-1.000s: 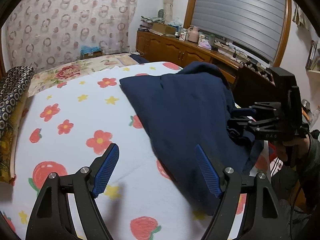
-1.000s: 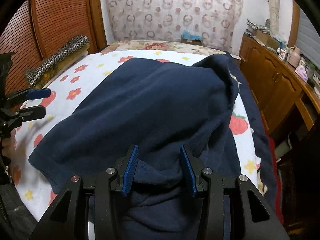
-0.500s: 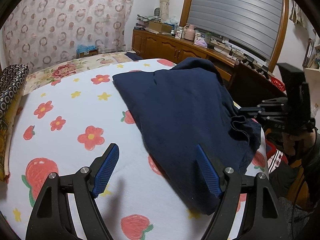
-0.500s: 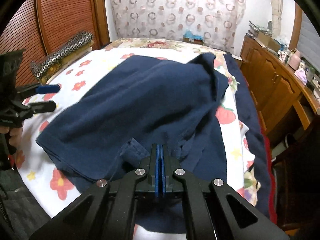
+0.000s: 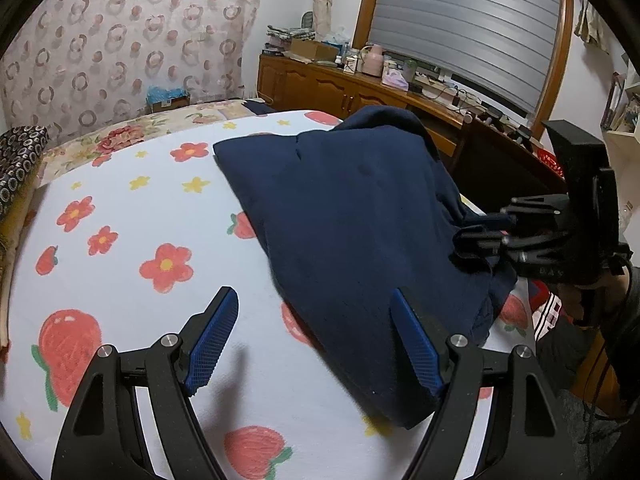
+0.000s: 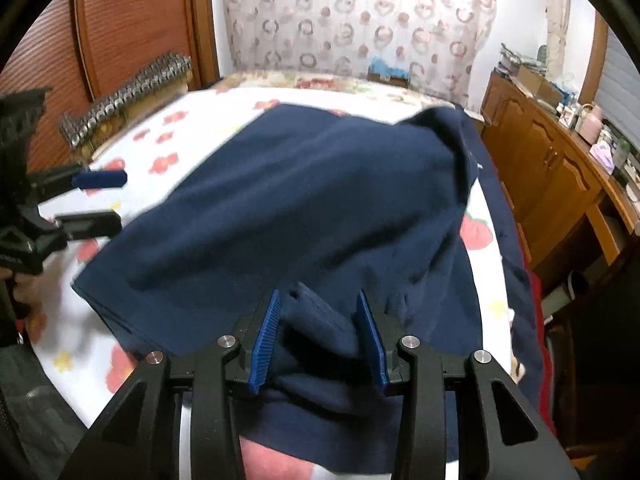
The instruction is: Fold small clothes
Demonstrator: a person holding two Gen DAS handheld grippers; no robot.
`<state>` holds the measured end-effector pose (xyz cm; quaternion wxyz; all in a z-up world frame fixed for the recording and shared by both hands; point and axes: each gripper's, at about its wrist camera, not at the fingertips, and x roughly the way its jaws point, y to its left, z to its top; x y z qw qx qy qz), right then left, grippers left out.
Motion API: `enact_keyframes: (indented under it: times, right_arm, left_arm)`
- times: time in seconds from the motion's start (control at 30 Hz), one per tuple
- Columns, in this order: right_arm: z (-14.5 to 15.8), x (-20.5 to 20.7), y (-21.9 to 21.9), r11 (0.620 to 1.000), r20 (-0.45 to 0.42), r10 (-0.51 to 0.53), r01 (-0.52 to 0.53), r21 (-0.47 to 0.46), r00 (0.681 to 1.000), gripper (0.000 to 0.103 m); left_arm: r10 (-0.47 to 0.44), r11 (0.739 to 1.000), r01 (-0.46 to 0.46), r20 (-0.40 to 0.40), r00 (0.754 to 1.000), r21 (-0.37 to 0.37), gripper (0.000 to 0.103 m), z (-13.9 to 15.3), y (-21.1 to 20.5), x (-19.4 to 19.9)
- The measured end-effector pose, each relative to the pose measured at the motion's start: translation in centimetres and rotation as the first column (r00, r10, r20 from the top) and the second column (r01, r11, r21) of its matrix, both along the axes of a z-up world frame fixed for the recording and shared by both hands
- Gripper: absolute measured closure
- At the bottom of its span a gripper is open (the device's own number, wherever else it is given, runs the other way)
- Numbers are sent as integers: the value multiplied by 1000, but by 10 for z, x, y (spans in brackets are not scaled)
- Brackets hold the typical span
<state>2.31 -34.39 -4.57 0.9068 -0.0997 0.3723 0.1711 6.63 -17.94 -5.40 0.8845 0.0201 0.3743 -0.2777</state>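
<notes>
Right tongs [image 6: 320, 336] reopened, rumpled navy garment [image 6: 304, 200]

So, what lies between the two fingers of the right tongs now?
In the right wrist view, a bunched fold of the navy garment lies between the fingers of the right tongs, which stand apart around it.

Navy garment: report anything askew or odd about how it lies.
The navy garment lies crooked on the bedsheet, its far corner humped up, and a bunched fold sits between the open right gripper's fingers rather than flat.
</notes>
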Motion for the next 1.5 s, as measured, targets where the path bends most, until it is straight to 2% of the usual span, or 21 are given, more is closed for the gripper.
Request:
enact_keyframes:
  times: [0.03, 0.2, 0.37, 0.57, 0.67, 0.73, 0.83, 0.93, 1.03, 1.3, 1.37, 1.5]
  right_arm:
    - [0, -1, -2, 1000, -7, 11, -11, -6, 1000, 98]
    - [14, -14, -15, 996, -27, 49, -51, -79, 998, 99]
    - [28, -21, -27, 985, -55, 17, -26, -173, 998, 99]
    - [26, -19, -31, 987, -91, -15, 0, -163, 996, 98]
    - [31, -18, -30, 988, -71, -20, 9, -153, 997, 83]
    - [35, -25, -37, 988, -50, -33, 25, -152, 998, 67]
    - [45, -34, -41, 993, -18, -34, 32, -118, 999, 59]
    - [50, -39, -45, 996, 15, -44, 45, -77, 999, 54]
    - [39, -33, -46, 995, 21, -82, 83, -53, 996, 52]
    - [-17, -5, -50, 989, -44, -148, 148, -9, 988, 36]
    - [-23, -1, -57, 985, -55, -165, 167, 34, 985, 32]
    - [-26, 0, -64, 980, -66, -178, 183, 83, 982, 31]
  left_arm:
    - [-3, 1000, 3, -2, 1000, -1, 24, 0, -1, 0]
    - [-20, 1000, 20, -10, 1000, -2, 24, -2, -5, -3]
    - [-36, 999, 36, -12, 999, 8, 24, -2, -11, -6]
    - [-40, 999, 41, -17, 999, 20, 24, -3, -14, -6]
    - [-40, 999, 40, -19, 999, 26, 24, -2, -13, -6]
    - [-37, 999, 38, -19, 999, 28, 24, -2, -14, -6]
    - [-36, 999, 37, -23, 999, 29, 24, -3, -14, -5]
    - [-41, 999, 41, -25, 999, 33, 24, -4, -17, -5]
    - [-43, 998, 45, -31, 999, 36, 24, -6, -18, -6]
    - [-39, 998, 42, -73, 997, 40, 24, -15, -18, -5]
    - [-38, 998, 42, -84, 996, 38, 24, -17, -18, -5]
    - [-39, 999, 43, -103, 994, 34, 24, -19, -17, -6]
